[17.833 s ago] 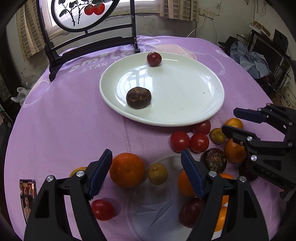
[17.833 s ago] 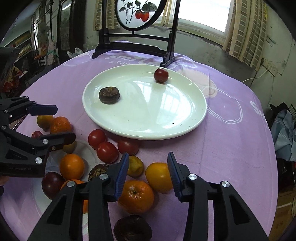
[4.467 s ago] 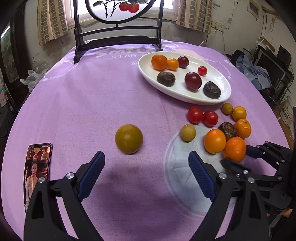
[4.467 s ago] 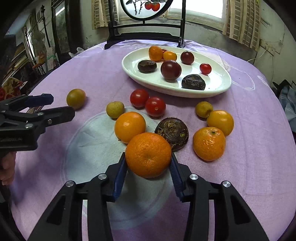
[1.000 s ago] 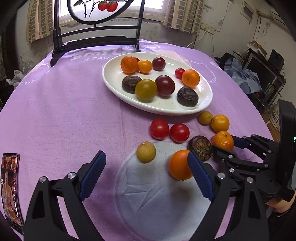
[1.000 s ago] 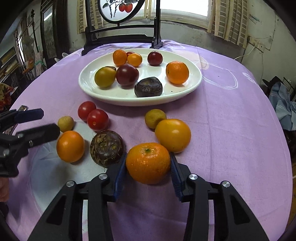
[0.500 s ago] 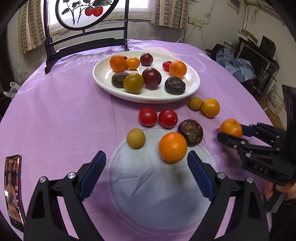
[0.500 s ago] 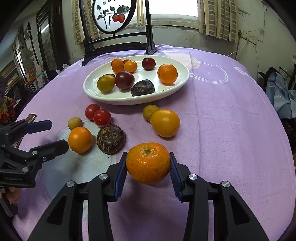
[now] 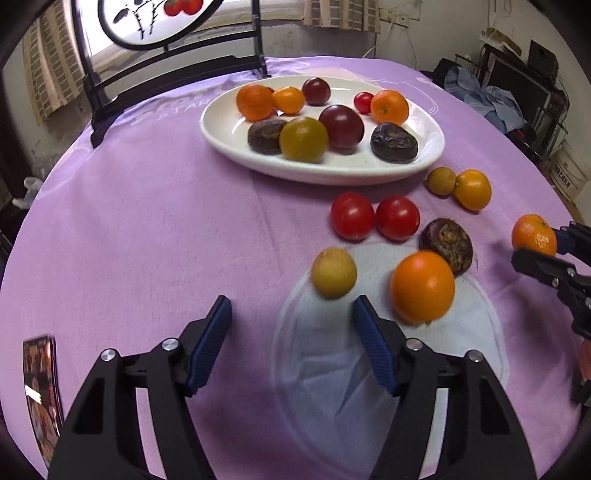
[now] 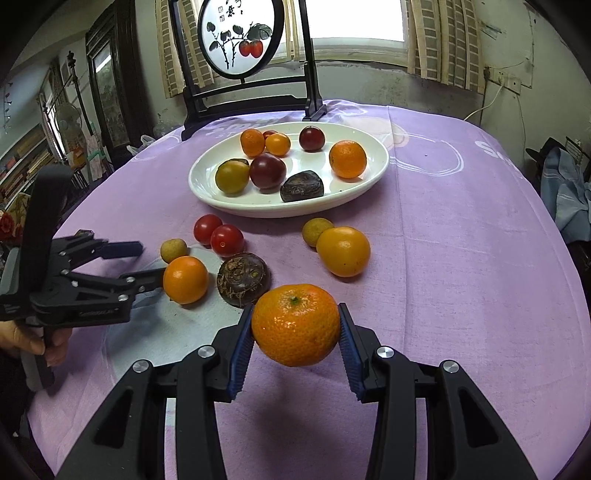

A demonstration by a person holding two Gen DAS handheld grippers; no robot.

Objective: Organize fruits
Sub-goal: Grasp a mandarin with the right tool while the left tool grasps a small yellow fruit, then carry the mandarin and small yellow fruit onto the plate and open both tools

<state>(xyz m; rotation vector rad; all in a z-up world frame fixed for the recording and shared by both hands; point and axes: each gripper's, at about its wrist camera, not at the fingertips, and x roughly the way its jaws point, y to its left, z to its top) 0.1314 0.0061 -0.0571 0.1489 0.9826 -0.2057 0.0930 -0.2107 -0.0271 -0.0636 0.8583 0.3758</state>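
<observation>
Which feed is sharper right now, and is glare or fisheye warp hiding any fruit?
Right wrist view: sharp; the dimpled orange mandarin in the fingers is crisp; the bright window washes out only itself. Left wrist view: slightly motion-blurred, the small yellow-green fruit smeared; the purple tablecloth bows at the edges. No fruit hidden.

This is a lived-in room of a home. A round table under a purple tablecloth (image 10: 461, 236) carries a white plate (image 10: 207, 192) of fruit, with a painted round screen (image 10: 242, 35) on a dark stand at its far edge. Behind are a curtained window (image 10: 354, 26), stained walls, cluttered shelves (image 10: 22, 162) and heaped clothes (image 9: 484, 96).
</observation>
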